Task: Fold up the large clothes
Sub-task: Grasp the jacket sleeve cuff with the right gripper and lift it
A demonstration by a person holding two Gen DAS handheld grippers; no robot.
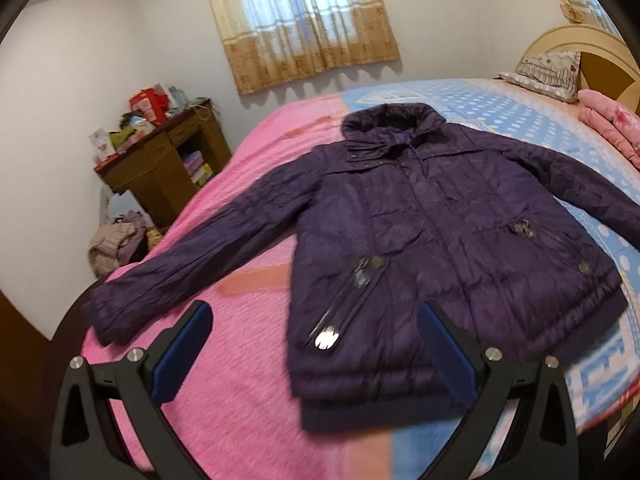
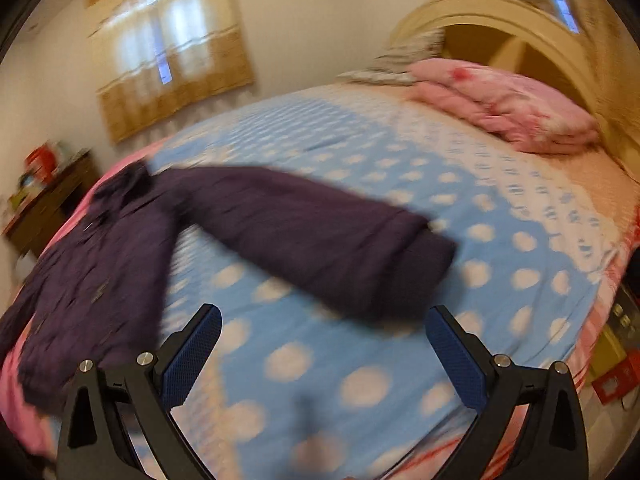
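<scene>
Currently, purple jacket [image 1: 420, 232] flat on bed [image 1: 248, 408], sleeves spread, left gripper [image 1: 314, 350] and right gripper [image 2: 324, 354] both spread wide, empty.

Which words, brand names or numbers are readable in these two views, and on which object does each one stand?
None can be read.
Boxes on the wooden cabinet: print too small.
Purple jacket: metal zipper pulls, no legible text.
Red box beside the bed: blurred.
</scene>
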